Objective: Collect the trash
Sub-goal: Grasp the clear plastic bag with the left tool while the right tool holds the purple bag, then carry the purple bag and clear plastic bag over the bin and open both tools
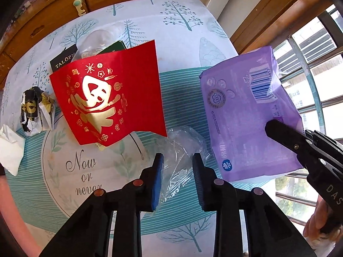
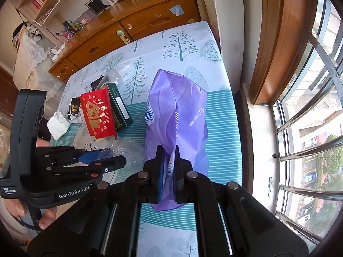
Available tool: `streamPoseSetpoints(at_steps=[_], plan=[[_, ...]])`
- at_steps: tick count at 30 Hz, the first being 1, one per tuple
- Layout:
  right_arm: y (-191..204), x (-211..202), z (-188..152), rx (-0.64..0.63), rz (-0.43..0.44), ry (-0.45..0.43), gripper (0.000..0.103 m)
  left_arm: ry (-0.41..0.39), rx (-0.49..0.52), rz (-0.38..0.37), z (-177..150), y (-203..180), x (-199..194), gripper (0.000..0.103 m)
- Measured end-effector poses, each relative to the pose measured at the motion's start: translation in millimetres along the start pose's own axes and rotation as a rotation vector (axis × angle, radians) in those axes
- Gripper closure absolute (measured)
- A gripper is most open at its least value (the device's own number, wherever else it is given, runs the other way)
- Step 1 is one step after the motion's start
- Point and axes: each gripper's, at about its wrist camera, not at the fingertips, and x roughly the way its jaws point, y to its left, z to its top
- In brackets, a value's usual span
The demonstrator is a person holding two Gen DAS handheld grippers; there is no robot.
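Note:
My right gripper point(image 2: 169, 150) is shut on a purple plastic package point(image 2: 180, 115) and holds it up above the table; the package also shows in the left wrist view point(image 1: 246, 115), at the right. My left gripper point(image 1: 178, 157) is open, its fingers on either side of a crumpled clear plastic wrapper point(image 1: 180, 147) that lies on the table. A red sleeve with gold print point(image 1: 107, 98) stands just left of the wrapper. A crumpled black, gold and white paper ball point(image 1: 36, 111) and a white tissue point(image 1: 10, 150) lie at the far left.
A dark green box point(image 2: 119, 105) and a black card point(image 1: 63, 59) lie behind the red sleeve, with a clear bottle point(image 1: 96, 40) beyond. The table has a tree-print cloth point(image 1: 171, 17). A wooden dresser point(image 2: 128, 27) stands behind; a barred window point(image 2: 310, 128) is at the right.

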Motion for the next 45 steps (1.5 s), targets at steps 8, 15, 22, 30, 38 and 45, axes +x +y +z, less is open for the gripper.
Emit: streamPoseSetpoints(at_steps=[8,15,22,30,38,45], plan=[[19.2,-19.3,-28.8,-0.026,-0.006,-0.013,0.099,-0.068,-0.008,-0.002,-53.3,1.0,-39.4,0.08],[57.2,-62.2,-86.1,-0.064,-0.004,-0.046,0.099,-0.144,-0.029,-0.011,-150.9,14.6,-92.3,0.08],[122.4,-112.9,-186.6,-0.114,0.01,-0.063,0.099,-0.215,-0.064,-0.007,-289.0,39.1,-138.6,0.08],[196.7,-139.3,-334.4,-0.189,0.033,-0.009,0.099,-0.208,-0.137,-0.005,-458.9,76.8,-145.4,0.08],[216.5,-110.9,-452.3,-0.245,0.02,0.173,0.099,-0.083,-0.241,-0.039,-553.7,92.2,-98.0,0.08],[199.1,-46.9,-515.2,-0.276,-0.025,0.306,0.099,-0.013,-0.297,-0.049,-588.4,94.6,-21.8,0.08]])
